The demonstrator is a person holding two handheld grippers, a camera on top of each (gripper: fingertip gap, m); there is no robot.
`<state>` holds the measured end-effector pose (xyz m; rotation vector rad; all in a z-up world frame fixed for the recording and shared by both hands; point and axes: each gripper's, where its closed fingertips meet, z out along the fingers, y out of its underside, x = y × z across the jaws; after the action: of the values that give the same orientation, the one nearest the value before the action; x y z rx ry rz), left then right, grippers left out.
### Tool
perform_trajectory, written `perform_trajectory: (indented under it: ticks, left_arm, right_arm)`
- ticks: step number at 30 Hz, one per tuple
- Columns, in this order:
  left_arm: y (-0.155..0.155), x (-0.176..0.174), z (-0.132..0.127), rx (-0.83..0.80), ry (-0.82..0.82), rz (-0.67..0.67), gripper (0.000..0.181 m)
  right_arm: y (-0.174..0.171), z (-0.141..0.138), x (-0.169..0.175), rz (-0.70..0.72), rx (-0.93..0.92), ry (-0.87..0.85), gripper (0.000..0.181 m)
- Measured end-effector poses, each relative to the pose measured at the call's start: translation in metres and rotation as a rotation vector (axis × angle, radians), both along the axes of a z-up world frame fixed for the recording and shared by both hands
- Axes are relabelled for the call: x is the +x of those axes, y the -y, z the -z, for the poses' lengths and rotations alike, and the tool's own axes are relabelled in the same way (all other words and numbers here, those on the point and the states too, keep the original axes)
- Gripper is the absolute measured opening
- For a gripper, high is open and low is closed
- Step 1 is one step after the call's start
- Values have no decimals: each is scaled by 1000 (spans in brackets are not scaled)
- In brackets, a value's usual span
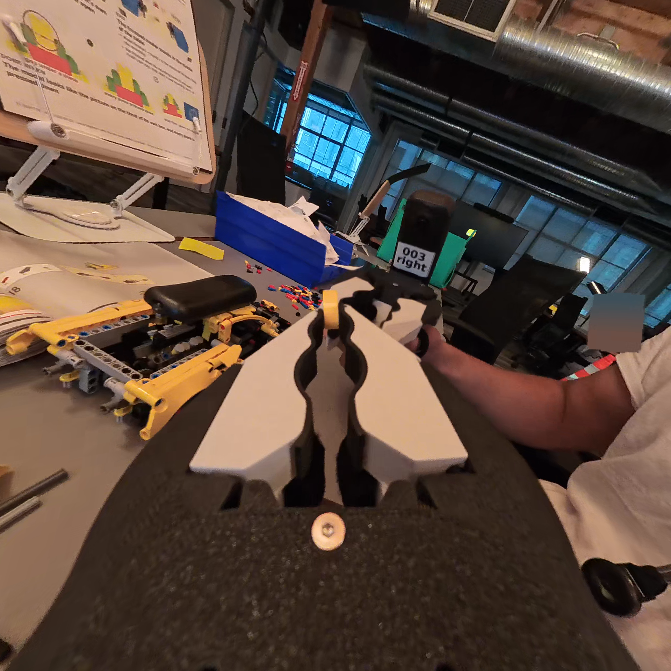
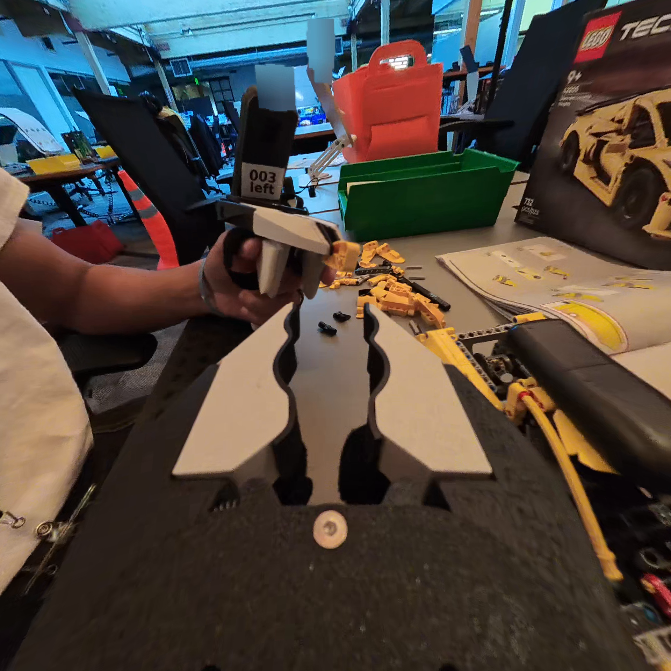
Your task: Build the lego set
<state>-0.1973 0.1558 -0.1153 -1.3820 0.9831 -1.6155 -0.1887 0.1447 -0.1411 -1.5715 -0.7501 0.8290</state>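
My left gripper (image 1: 332,325) is shut on a small yellow Lego piece (image 1: 329,305) at its tips and holds it in the air. It shows in the right wrist view (image 2: 328,241) with the yellow piece (image 2: 344,254) above a pile of yellow parts (image 2: 395,297). My right gripper (image 2: 331,312) is open and empty, over two black pins (image 2: 326,328) on the table. It also shows just behind the piece in the left wrist view (image 1: 379,308). The half-built yellow and black car chassis (image 1: 145,348) lies on the table with a black padded block (image 1: 199,296) on it.
A blue bin (image 1: 268,243) with paper stands behind scattered small pins (image 1: 297,294). An instruction sheet on a stand (image 1: 109,72) is at the back left. A green bin (image 2: 417,196), the set's box (image 2: 610,127) and an open booklet (image 2: 537,279) lie beyond the right gripper. The grippers are tip to tip, or close to it.
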Motion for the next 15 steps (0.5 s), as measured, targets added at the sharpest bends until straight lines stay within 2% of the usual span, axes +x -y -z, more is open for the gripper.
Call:
perform_trajectory:
  ticks: [3,7,11,13,15]
  left_arm:
    - [-4,-1,1,-11,-6,-18,7]
    - [-9,5,15,-3,-87,-67,7]
    - [-4,11,18,-62,-93,-51,7]
    - [-5,12,19,-58,-96,-61,7]
    - [-7,11,20,-74,-99,-66,7]
  right_arm:
    - [-5,5,-2,32,-12,13,40]
    - [-23,12,9,217,62,138,46]
    - [-33,28,7,336,9,257,49]
    - [-35,23,11,404,78,308,47]
    - [-37,16,22,500,144,341,34]
